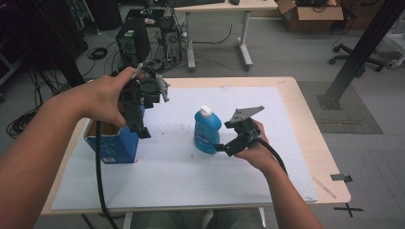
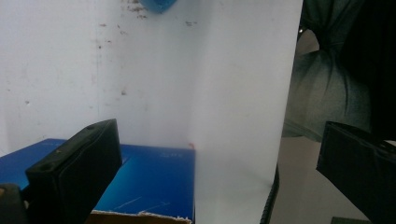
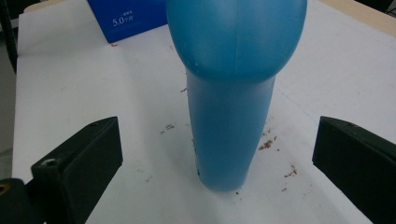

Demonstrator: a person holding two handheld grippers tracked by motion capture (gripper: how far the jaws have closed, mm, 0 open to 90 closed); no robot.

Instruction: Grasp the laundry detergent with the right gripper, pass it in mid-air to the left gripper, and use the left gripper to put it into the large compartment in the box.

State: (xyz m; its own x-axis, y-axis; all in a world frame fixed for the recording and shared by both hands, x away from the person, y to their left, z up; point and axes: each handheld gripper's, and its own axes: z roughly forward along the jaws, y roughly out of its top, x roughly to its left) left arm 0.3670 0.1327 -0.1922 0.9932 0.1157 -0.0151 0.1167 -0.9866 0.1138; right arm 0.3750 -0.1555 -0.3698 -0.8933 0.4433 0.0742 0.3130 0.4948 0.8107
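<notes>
High view, left to right. At left of centre, the left gripper (image 1: 141,125) is held above the open-topped blue box (image 1: 114,145), tips pointing down toward the box's right edge; in the left gripper view its two black jaws stand wide apart with nothing between them, and the box's blue wall (image 2: 149,179) lies low in the frame between them. At centre, the blue bottle (image 1: 207,131) with its white cap (image 1: 206,111) stands upright on the white sheet (image 1: 181,176) that covers the table (image 1: 320,143), its long axis vertical. Just right of the bottle, the right gripper (image 1: 223,147) is levelled at the bottle's lower body. In the right gripper view the bottle (image 3: 231,93) rises in the middle of the frame, squarely between the two jaws, which are spread wider than the bottle and do not touch it. The right gripper is judged much the nearer to the bottle; the bottle lies straight ahead of its jaws, so a short advance and a closing would likely seat the jaws on the bottle's sides.
</notes>
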